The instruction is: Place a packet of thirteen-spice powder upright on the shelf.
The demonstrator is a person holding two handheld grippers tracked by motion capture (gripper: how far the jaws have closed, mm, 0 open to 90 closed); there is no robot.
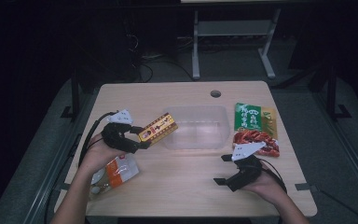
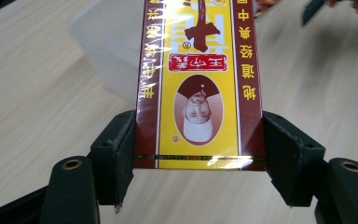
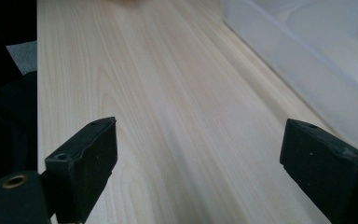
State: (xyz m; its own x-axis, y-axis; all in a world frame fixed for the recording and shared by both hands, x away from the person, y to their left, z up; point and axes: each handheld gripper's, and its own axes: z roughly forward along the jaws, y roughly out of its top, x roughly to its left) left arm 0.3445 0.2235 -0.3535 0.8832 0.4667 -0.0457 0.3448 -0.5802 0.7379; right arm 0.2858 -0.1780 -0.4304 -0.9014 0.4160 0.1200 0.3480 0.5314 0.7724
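My left gripper is shut on a yellow and dark red box, held above the table at the left rim of a clear plastic bin. In the left gripper view the box sits squeezed between both black jaws, and the bin lies beyond it. My right gripper rests open near the table's front right, nothing between its fingers. Its own view looks along bare wood with the bin wall at the right.
A green packet and a red packet lie right of the bin. An orange and white bag lies at the front left by my left forearm. A cable hole is at the table's back edge.
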